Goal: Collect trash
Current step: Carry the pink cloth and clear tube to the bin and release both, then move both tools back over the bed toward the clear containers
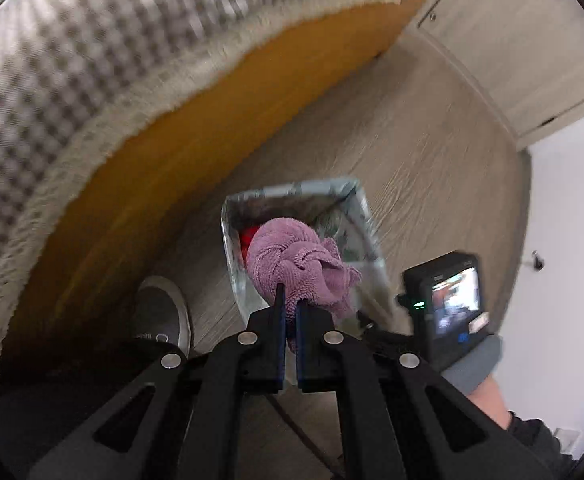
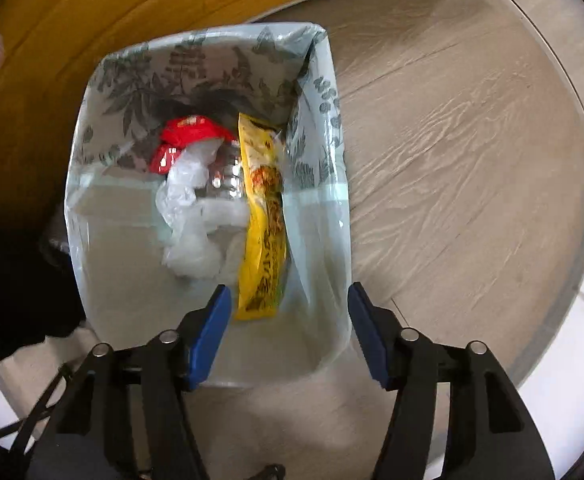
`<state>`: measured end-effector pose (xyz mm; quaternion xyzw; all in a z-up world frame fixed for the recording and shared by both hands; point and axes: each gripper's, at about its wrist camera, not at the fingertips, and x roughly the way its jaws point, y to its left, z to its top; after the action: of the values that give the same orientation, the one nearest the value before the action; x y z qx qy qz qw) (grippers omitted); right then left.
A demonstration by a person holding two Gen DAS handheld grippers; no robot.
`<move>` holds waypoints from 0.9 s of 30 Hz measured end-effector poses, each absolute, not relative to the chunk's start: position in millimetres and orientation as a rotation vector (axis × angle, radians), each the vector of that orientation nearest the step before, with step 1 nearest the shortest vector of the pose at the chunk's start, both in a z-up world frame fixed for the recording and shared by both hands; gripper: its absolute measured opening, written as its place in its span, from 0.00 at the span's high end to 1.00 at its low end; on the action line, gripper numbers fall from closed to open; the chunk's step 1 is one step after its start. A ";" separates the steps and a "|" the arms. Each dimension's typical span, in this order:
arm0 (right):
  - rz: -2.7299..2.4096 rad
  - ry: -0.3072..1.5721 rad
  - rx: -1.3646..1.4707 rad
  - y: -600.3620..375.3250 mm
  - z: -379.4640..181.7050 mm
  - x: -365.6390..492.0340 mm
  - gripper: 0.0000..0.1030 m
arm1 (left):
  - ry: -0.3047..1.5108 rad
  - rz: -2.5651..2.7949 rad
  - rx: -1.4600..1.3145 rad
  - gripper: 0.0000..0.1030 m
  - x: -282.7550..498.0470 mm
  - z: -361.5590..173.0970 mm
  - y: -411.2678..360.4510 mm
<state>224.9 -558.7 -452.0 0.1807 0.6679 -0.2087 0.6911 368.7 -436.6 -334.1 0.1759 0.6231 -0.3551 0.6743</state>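
In the middle of the left wrist view, the left tongs (image 1: 290,312) are clamped on a bunched purple cloth (image 1: 298,266), which hangs over the open bin (image 1: 366,216) on the wood-look floor (image 1: 432,152). A bed with a checked cover (image 1: 92,60) and orange wooden side fills the upper left of that frame, a grey shoe (image 1: 162,310) sits at lower left, and the other hand's camera unit (image 1: 448,304) shows at right. In the right wrist view the right tongs (image 2: 288,300) stand apart with nothing between their blue pads, directly above the bin's liner bag (image 2: 324,208). Inside lie a yellow snack packet (image 2: 264,216), a red wrapper (image 2: 184,136) and crumpled clear plastic (image 2: 188,208).
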 end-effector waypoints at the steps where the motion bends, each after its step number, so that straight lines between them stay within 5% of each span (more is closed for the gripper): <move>1: -0.477 1.476 0.410 -561.6 -448.6 221.7 0.43 | 1.430 -0.802 0.405 0.99 369.2 -342.6 -441.8; 11: -0.561 1.366 0.506 -601.6 -416.5 190.9 0.43 | 1.800 -0.799 0.514 0.99 348.7 -434.4 -469.0; 13: -0.574 1.355 0.512 -607.4 -412.9 191.1 0.43 | 1.873 -0.760 0.548 0.92 336.2 -455.4 -469.5; 14: -0.578 1.351 0.513 -609.5 -411.7 191.0 0.43 | 1.889 -0.733 0.562 0.80 331.9 -463.4 -466.2; 15: -0.579 1.355 0.513 -611.8 -411.9 191.4 0.43 | 1.910 -0.691 0.606 0.36 326.1 -473.9 -464.6; 16: -0.585 1.368 0.512 -613.6 -413.2 191.8 0.43 | 1.915 -0.651 0.676 0.18 321.3 -482.5 -463.6; 27: -0.504 1.451 0.433 -587.4 -410.6 197.5 0.43 | 1.835 -0.548 0.501 0.17 357.9 -462.5 -443.5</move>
<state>197.5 -587.4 -410.6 0.1944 0.6510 -0.2262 0.6980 357.9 -443.6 -462.5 0.2117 0.7749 -0.2314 0.5488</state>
